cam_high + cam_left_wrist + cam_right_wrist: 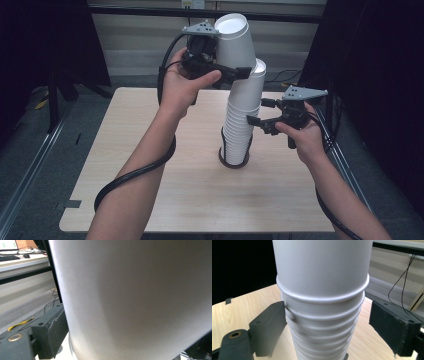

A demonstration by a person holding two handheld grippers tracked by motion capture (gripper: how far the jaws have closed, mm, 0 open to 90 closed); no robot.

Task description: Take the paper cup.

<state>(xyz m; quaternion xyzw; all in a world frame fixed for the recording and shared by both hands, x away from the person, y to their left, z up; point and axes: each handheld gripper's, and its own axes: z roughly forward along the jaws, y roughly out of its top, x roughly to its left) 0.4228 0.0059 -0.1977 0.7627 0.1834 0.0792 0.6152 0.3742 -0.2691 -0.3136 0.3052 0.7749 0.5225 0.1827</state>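
The left gripper [235, 74] has its fingers [53, 333] clamped on the side wall of a white paper cup [235, 42], held high above the tabletop [165, 200] and tipped over, its open mouth turned up and toward the camera in the high view, its base end just beside the top of the cup stack [242, 120]. Whether cup and stack touch cannot be told. The stack stands upright near the tabletop's middle, so its long axis runs straight up, while the held cup's axis leans away from it; the coming move probably turns on bringing those two axes into line or carrying the cup clear. The right gripper [262, 112] sits lower at the stack's right side, its fingers [270, 327] apart with the ribbed rims between them, the pads not pressing.
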